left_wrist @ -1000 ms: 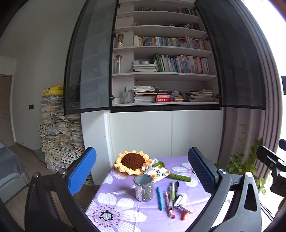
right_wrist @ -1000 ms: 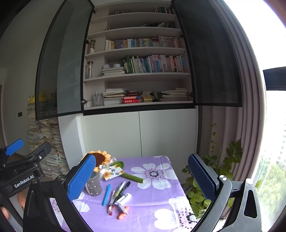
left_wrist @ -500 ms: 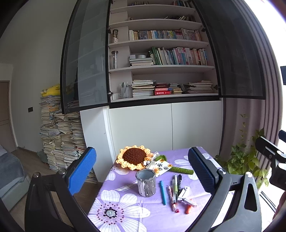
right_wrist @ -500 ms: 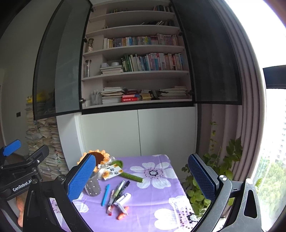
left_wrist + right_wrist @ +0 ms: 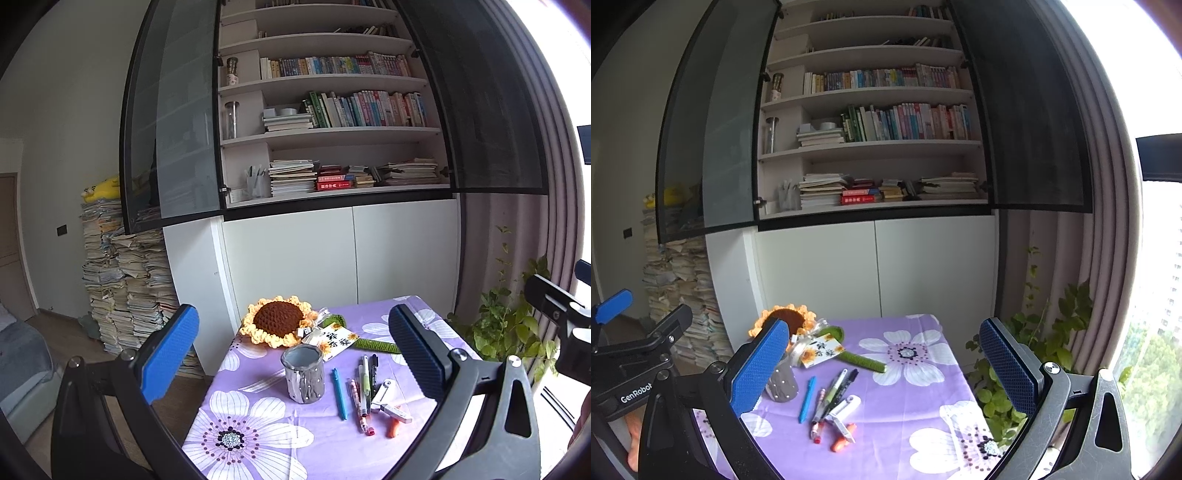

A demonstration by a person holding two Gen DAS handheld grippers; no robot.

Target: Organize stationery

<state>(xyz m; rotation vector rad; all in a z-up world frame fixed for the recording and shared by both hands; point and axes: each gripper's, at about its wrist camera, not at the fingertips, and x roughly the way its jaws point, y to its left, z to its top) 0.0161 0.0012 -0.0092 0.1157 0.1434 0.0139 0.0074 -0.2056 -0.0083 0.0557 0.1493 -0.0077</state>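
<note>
Stationery: a loose cluster of pens (image 5: 364, 391) lies flat on the purple floral tablecloth (image 5: 258, 435), and nothing has been lifted.
Blue pen: the blue pen (image 5: 339, 392) lies alone at 9 o'clock of the cluster, just beside the cup, and shows again in the right wrist view (image 5: 807, 398).
Cluster detail: a pink-tipped pen (image 5: 360, 408), a green one and a black one lie side by side, roughly parallel; a white item (image 5: 384, 393) and an orange-handled one (image 5: 393, 428) sit at their 4 o'clock.
Pen cup: the grey pen cup (image 5: 303, 373) stands upright, mouth open to the ceiling, at 9 o'clock of the pens; in the right wrist view (image 5: 783, 384) it is half hidden behind a blue pad.
Sunflower: a crocheted sunflower (image 5: 279, 325) lies at 12 o'clock of the cup, a printed card (image 5: 334, 341) against it and its green stem (image 5: 373, 344) running toward 3 o'clock.
Left gripper: the left gripper (image 5: 291, 354) is up in the air, jaws spread wide, gripping nothing.
Right gripper: the right gripper (image 5: 882, 356) also hangs above the table, jaws released and empty.
Backdrop: a bookshelf (image 5: 332, 110) with its glass doors swung open rises behind the table, and a leafy plant (image 5: 1034, 332) stands at 3 o'clock.
</note>
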